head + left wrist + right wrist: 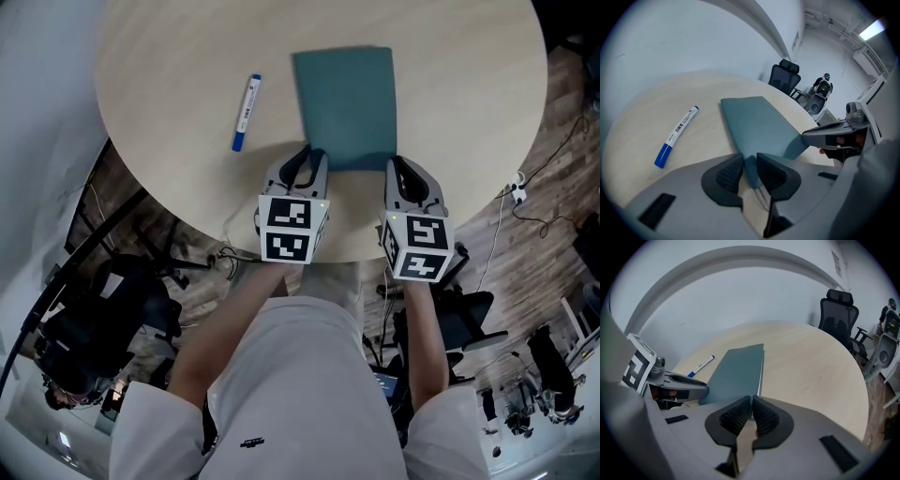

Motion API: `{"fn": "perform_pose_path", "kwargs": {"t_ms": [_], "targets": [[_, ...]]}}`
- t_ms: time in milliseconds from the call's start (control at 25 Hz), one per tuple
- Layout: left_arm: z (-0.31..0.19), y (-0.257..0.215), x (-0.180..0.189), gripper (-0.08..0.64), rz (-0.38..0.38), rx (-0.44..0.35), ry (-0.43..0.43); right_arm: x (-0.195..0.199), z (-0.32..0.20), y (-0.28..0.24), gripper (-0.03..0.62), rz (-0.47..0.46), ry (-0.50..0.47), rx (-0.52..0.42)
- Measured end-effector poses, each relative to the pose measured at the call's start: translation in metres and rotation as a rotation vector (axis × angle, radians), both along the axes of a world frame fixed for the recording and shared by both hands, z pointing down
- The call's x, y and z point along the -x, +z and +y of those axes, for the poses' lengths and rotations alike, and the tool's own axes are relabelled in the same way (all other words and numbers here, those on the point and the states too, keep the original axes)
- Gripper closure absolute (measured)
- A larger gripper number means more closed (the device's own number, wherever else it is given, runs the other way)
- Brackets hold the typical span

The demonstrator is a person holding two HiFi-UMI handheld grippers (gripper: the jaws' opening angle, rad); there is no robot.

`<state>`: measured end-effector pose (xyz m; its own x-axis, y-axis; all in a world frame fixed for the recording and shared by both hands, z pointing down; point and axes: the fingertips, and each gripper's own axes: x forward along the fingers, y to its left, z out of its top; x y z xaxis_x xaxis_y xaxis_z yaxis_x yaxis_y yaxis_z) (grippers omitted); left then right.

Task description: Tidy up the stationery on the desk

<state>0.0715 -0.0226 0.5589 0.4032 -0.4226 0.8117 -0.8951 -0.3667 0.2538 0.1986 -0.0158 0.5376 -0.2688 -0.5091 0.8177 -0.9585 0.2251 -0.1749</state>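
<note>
On the near edge of the round wooden desk (450, 112), I've got both tools on the same thing: a plain teal notebook (347, 103) lying flat in the middle. The left gripper (305, 155) is clenched on its near left corner. In the left gripper view the teal cover (757, 124) runs straight into the narrow gap between the ribbed pads (729, 173). The right gripper (405, 169) pinches the near right corner the same way, with its jaws almost touching around the thin edge (751, 413).

Nothing's really in the way. The only other item on the desk is a white marker (246, 112) with a blue cap, well left of the notebook and lying loose, cap end toward me. It has a printed label along the barrel (677, 135), but it's too small for me to read. The notebook cover shows no writing at all.

Beyond the far side there's a black office chair (839, 310) with a headrest. Down below the desk edge I can see cables on a wood-plank floor.
</note>
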Motion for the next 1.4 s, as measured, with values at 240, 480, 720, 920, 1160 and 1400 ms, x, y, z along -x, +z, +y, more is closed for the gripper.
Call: {"fn": "perform_pose_path", "kwargs": {"t_ms": [240,480,720,920,1160,1400], "targets": [[0.019,-0.001,0.008,0.463,0.013,0.025,0.005,0.008,0.028,0.002,0.545,0.007,0.002,0.032],[0.041,0.001,0.018,0.471,0.024,0.034,0.017,0.017,0.056,0.006,0.545,0.001,0.028,0.059],[0.056,0.001,0.027,0.476,0.025,0.042,0.034,0.025,0.077,0.009,0.545,0.004,0.034,0.082],[0.061,0.002,0.028,0.474,0.044,0.047,0.034,0.024,0.082,0.015,0.543,0.011,0.080,0.081],[0.054,-0.013,0.038,0.474,0.041,-0.024,0.009,0.025,0.073,-0.007,0.543,0.128,0.087,-0.033],[0.045,-0.026,0.060,0.360,0.052,-0.050,-0.024,0.056,0.070,-0.018,0.431,-0.004,0.067,-0.062]]}}
